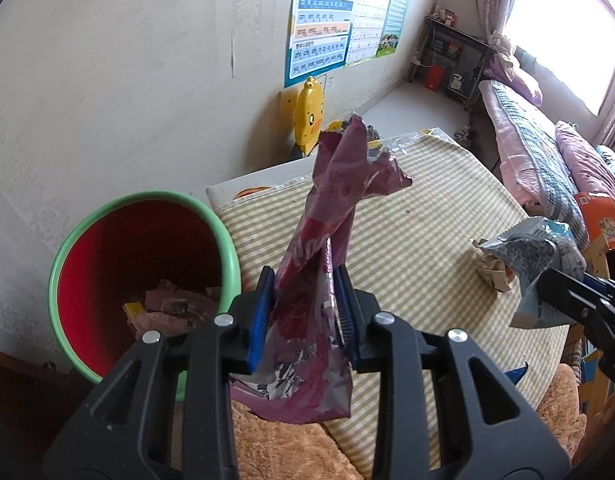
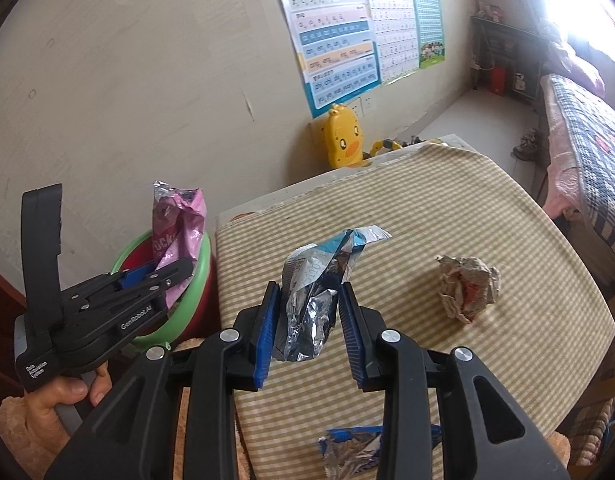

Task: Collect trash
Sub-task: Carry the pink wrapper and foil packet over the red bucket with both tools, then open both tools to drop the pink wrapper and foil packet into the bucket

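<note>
My left gripper (image 1: 305,276) is shut on a crumpled pink snack wrapper (image 1: 327,208) and holds it upright near the red bin with a green rim (image 1: 67,248), which stands left of the table and has trash inside. The right wrist view shows the left gripper (image 2: 159,276) with the pink wrapper (image 2: 177,220) over the bin (image 2: 201,264). My right gripper (image 2: 309,292) is shut on a blue and silver foil wrapper (image 2: 315,284) above the striped tablecloth (image 2: 427,208). A crumpled paper ball (image 2: 465,286) lies on the cloth to the right.
Another blue foil wrapper (image 2: 359,446) lies at the table's near edge. A yellow duck toy (image 2: 343,136) stands against the wall behind the table. A bed (image 1: 547,152) runs along the right. Posters (image 2: 335,28) hang on the wall.
</note>
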Available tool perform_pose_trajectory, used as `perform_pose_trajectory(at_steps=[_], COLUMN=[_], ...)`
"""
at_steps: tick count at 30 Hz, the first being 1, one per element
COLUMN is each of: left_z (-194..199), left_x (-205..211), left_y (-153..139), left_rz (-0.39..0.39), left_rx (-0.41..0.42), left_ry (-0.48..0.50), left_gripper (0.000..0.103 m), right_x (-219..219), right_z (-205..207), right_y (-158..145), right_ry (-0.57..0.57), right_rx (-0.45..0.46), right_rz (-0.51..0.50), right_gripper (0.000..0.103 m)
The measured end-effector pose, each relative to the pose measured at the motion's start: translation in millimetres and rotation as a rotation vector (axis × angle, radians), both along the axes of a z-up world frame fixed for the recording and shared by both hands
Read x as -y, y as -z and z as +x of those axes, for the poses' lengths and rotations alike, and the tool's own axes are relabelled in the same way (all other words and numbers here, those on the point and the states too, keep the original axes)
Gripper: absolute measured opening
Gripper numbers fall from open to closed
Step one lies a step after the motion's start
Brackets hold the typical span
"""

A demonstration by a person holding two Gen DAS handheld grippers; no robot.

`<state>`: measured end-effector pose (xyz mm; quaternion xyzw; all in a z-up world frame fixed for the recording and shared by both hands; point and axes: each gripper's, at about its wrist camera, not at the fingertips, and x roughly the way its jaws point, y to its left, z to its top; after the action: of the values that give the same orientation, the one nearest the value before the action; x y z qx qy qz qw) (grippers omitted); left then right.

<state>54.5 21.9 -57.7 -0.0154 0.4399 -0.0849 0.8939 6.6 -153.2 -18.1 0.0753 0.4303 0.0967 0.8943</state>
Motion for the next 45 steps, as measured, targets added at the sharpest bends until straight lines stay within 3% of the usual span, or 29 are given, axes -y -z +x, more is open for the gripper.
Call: perform_pose_trajectory(at_steps=[19, 29, 45], left_z=[6, 6, 7], left_x=[-60, -104, -153], left_y=[8, 16, 36], left_rz=[-0.004, 0.042, 0.069], left_rx=[-0.006, -0.009, -0.056], left_ry=[-0.127, -0.24, -0.344], left_gripper=[0.029, 0.03, 0.03], right_x=[-67, -103, -160], right_z=[21, 42, 73], right_y=[-7, -1, 6], right_ry=[-0.156, -0.223, -0.317], right_rx=[0.011, -0.014, -0.068], right_rz=[-0.001, 0.019, 0.065], right_gripper=[0.031, 0.03, 0.031])
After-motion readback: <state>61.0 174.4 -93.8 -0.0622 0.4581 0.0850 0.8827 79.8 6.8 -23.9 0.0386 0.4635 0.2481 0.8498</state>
